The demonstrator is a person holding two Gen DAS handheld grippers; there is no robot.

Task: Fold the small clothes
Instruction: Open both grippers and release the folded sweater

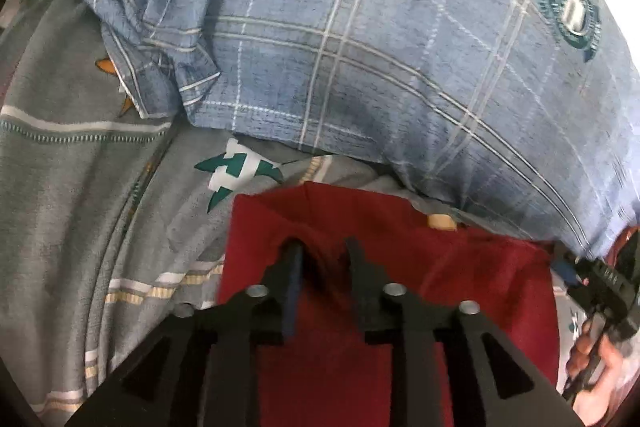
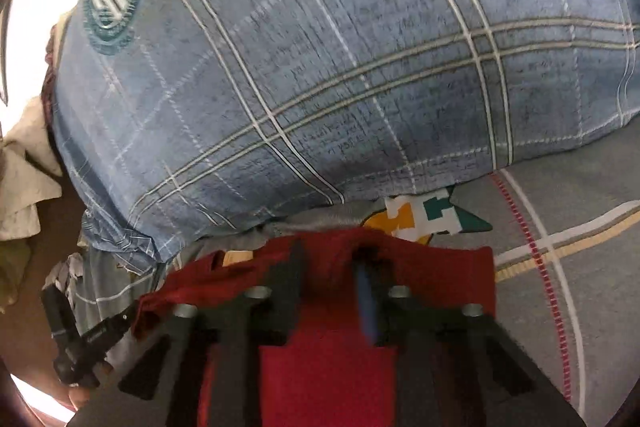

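- The red garment (image 1: 400, 267) lay on a grey printed bedsheet (image 1: 60, 187), just in front of a large blue checked pillow (image 1: 360, 47); its far edge nearly met the pillow's lower seam.
- The left gripper (image 1: 324, 247) hung over the left part of the garment with its jaws partly apart. Red cloth showed in the gap, but the fingers (image 1: 294, 267) did not appear to pinch it; whether the tips rested on the fabric could not be told.
- The right gripper (image 2: 332, 255) stood likewise over the right part of the garment (image 2: 440, 275), jaws partly apart, with cloth visible between them and no clear grip.
- Each gripper appeared at the margin of the other's view, the right one held in a hand (image 1: 592, 355) at the edge of the left view.
- Handling, as a judgement: the cloth looked thin, soft and light, sagging into shallow wrinkles, so it would drape and slide rather than hold a crease unaided.
- Hold, as a judgement: the two far corners along the edge nearest the pillow offered the best purchase; pinching a single layer at each would let the piece be drawn flat and folded evenly.
- Risk, as a judgement: the jaws might also catch the bedsheet beneath, since both fabrics lay close together.
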